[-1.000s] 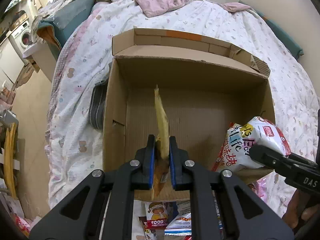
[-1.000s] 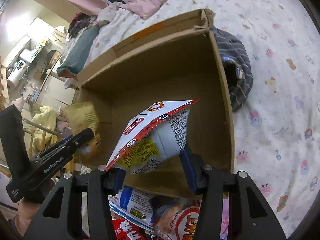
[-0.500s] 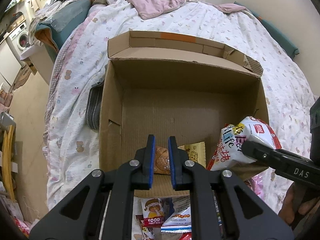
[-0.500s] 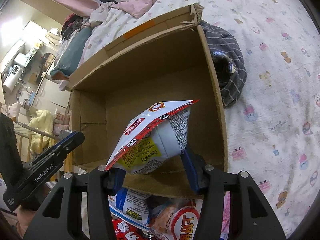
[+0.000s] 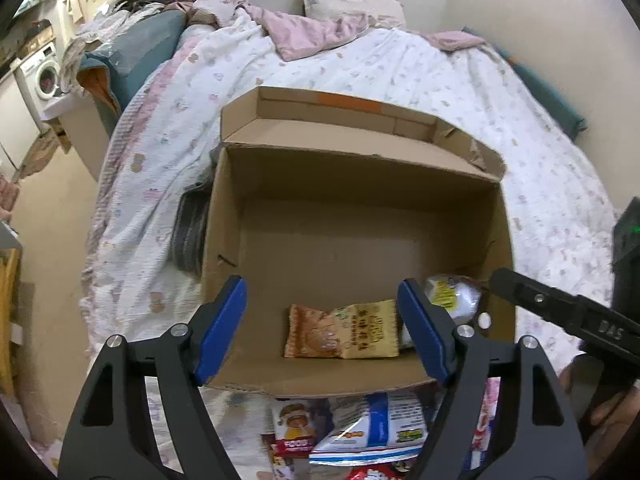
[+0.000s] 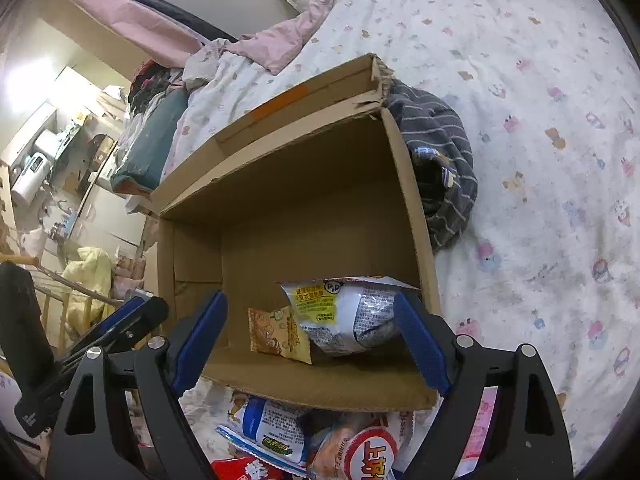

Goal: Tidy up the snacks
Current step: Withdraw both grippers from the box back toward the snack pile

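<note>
Left gripper opening, empty | right gripper opening, white bag released | both packets near box front | risk: fingers snagging bag on withdrawal

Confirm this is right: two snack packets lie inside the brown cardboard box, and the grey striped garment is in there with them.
Not quite. The grey striped garment lies outside the brown cardboard box, on the bedspread against its side wall, as the right wrist view shows. The orange snack packet and white snack packet do lie inside.
</note>
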